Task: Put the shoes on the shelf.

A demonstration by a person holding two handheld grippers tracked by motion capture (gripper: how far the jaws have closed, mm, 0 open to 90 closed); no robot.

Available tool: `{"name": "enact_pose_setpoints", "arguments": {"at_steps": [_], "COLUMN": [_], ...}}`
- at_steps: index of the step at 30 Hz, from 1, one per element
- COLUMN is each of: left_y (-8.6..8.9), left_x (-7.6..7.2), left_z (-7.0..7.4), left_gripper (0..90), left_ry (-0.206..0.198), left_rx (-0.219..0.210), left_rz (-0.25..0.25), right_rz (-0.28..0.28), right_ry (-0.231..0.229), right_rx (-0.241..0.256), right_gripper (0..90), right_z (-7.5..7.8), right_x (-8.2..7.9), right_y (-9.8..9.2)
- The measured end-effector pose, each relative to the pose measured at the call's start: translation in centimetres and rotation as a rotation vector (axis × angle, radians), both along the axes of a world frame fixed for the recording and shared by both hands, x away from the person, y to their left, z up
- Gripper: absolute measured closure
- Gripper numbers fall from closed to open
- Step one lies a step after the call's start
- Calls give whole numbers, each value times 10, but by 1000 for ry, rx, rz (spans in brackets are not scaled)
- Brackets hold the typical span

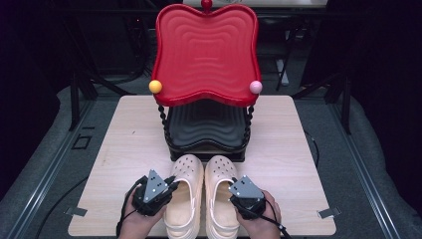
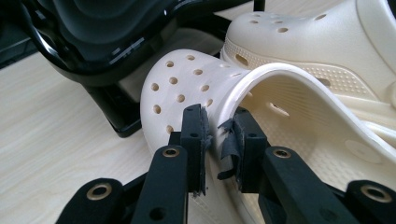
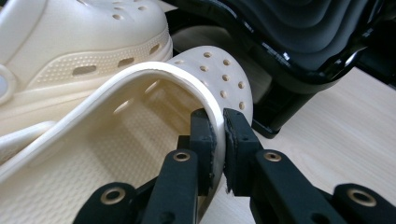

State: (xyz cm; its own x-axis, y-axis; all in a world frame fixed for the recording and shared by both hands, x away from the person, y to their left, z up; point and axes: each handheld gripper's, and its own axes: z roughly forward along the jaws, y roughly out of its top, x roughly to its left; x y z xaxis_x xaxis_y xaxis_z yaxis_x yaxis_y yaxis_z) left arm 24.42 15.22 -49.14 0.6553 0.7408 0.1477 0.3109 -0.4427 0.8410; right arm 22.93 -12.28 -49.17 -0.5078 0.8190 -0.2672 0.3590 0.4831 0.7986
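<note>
Pinching the collar rim of the left clog, the left gripper has its jaws clamped; the right gripper likewise grips the right clog. Both lie side by side, toes pointing away toward the black tray under the red tray, nearly touching it. Bare table flanks either side.

Left gripper and right gripper sit low at the table's near edge, each held by a hand — left hand, right hand. Both point forward, jaws nearly closed — clamped on material.
</note>
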Motion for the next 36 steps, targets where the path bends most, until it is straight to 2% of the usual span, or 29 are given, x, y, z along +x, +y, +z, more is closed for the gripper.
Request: {"name": "enact_pose_setpoints", "arguments": {"at_steps": [9,10,19,24,36], "left_y": [4,5,5,4,1], "left_x": [-8,-8,-3,2,19], "left_z": [27,30,48,56,68], "left_gripper": [777,778,781,782,784], "left_ry": [-39,-42,-62,-69,-85], "left_rx": [-12,-2,-14,-18,-31], "left_rz": [-10,-12,-2,2,33], "right_rz": [3,6,11,8,-6], "right_ry": [-30,-31,-72,-91,-104], "right_rx": [17,20,37,30,20], "right_gripper": [832,832,832,832,832], "right_z": [20,23,49,61,73], "right_x": [-6,-6,-5,0,18], "right_y": [-4,-4,-6,-6,-3]}}
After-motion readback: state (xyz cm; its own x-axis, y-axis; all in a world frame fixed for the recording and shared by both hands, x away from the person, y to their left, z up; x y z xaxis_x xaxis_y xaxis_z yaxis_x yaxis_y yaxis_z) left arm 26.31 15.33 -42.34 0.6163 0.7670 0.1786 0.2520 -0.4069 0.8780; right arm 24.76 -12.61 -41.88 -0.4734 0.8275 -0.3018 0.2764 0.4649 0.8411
